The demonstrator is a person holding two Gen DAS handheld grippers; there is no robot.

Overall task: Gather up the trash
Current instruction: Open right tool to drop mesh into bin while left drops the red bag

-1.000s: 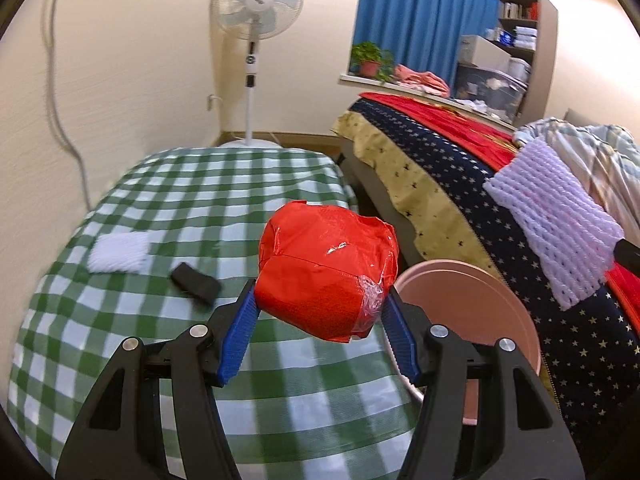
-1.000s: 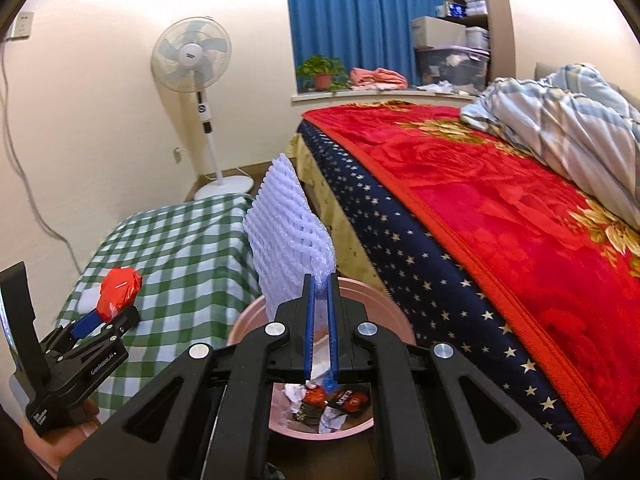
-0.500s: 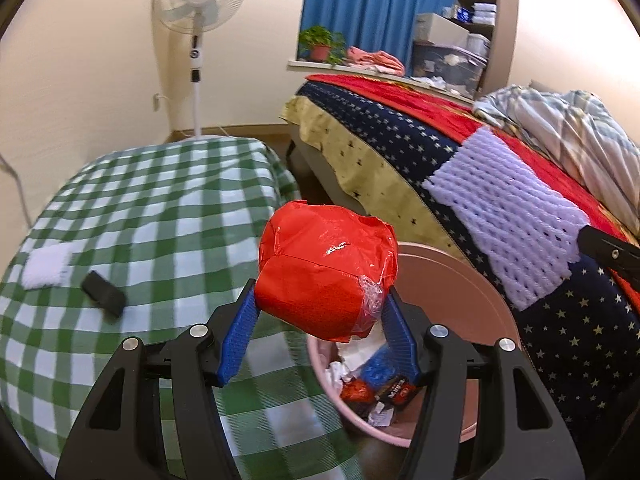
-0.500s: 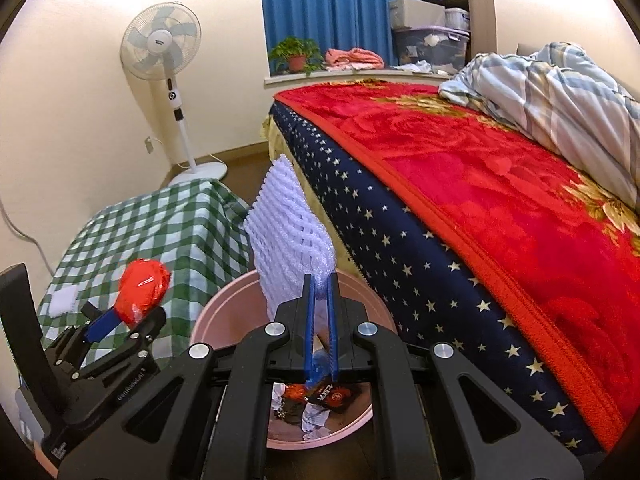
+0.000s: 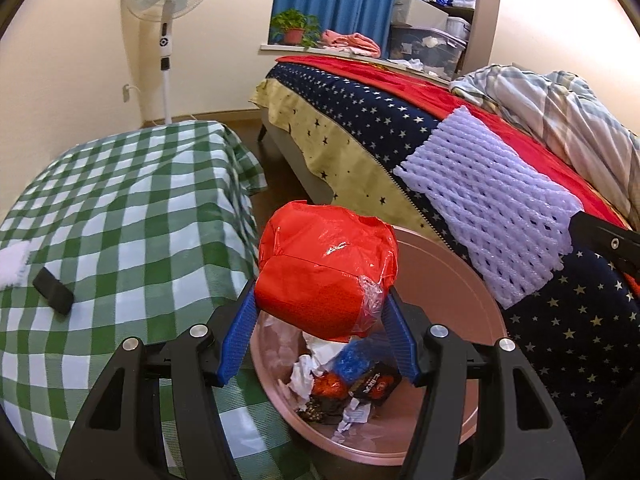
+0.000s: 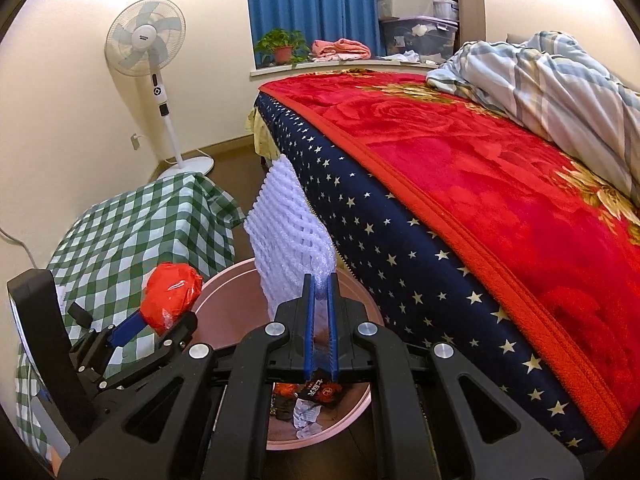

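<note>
Both grippers hang over the pink bin (drop step): left gripper pinches the red bag, right gripper pinches the foam net; next, release.

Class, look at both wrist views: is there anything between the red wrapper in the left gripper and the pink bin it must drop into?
Nothing visible blocks it. The left gripper holds the red wrapper over the open pink bin, which has no lid. The white foam net in the right gripper hangs alongside, over the bin's far part, not beneath the wrapper.
</note>
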